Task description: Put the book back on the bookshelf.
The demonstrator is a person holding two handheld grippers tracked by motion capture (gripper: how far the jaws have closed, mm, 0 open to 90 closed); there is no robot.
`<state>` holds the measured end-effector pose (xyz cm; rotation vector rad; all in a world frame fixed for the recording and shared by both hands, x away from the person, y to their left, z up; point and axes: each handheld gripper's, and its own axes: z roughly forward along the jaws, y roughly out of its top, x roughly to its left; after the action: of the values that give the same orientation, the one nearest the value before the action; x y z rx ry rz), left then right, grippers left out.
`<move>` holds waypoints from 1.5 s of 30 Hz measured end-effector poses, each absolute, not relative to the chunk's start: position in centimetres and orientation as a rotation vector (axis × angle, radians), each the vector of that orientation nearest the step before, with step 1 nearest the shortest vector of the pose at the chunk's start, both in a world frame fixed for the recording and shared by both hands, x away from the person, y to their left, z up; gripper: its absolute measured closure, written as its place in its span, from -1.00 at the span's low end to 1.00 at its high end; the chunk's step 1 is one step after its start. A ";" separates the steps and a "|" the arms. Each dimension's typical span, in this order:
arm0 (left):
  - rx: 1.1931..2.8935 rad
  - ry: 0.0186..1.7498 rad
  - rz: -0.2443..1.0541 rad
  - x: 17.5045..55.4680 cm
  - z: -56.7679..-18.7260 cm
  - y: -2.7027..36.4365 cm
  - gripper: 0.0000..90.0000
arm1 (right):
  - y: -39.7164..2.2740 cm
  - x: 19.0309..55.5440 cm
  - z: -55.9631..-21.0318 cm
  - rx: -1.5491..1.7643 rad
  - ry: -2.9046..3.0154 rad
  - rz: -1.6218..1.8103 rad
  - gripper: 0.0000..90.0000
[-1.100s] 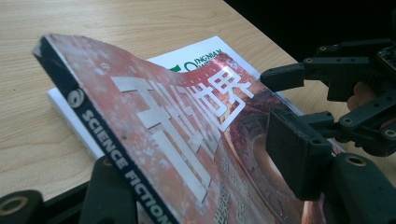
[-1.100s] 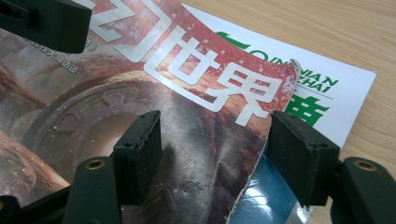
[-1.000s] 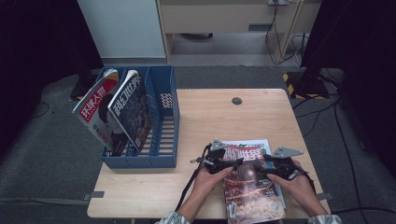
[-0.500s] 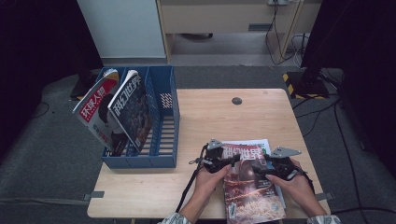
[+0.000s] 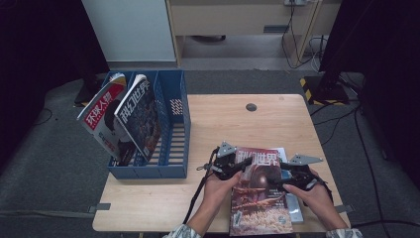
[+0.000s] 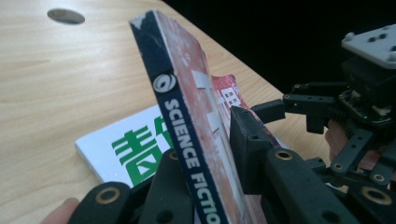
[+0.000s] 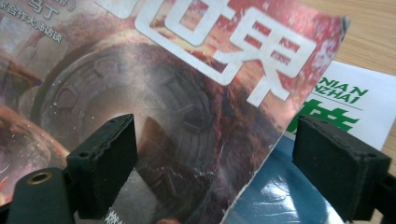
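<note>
A red science-fiction magazine (image 5: pixel 260 193) lies at the table's near edge on a white-and-blue magazine (image 5: pixel 293 208). My left gripper (image 5: pixel 236 167) has just been closing and is now shut on the red magazine's spine (image 6: pixel 187 140), with that edge raised above the white magazine (image 6: pixel 126 144). My right gripper (image 5: pixel 285 177) has just been opening. Its pads (image 7: pixel 107 158) stand wide apart over the red cover (image 7: pixel 163 93) near its right edge and do not press on it. The white magazine (image 7: pixel 345 102) shows beneath that edge.
A blue file rack (image 5: pixel 173 134) stands at the table's left side, with two magazines (image 5: pixel 101 119) (image 5: pixel 138 114) leaning in its left slots. A round cable hole (image 5: pixel 251 107) sits near the far edge. Bare wood (image 5: pixel 237 129) lies between rack and hands.
The left jaws have closed onto the red magazine's spine edge and lifted it a little. The right jaws have spread wider while that hand stayed put.
</note>
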<state>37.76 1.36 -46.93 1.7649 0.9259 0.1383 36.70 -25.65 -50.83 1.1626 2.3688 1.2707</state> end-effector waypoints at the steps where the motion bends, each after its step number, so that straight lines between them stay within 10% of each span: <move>1: 1.762 0.920 0.147 37.7 -46.7 1.4 0.75 | -25.7 36.7 -50.8 1.161 2.371 1.277 -0.71; 30: 1.758 0.811 0.245 37.3 -44.0 1.9 0.81 | -24.0 36.6 -51.3 1.053 2.619 1.284 -0.45; 45: 1.747 0.766 0.282 37.2 -43.0 2.4 0.82 | -24.6 36.4 -50.1 1.010 2.555 1.302 0.09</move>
<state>37.17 2.41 -42.99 1.7471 0.7656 0.2825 36.37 -24.61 -50.15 1.0099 2.5551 1.3017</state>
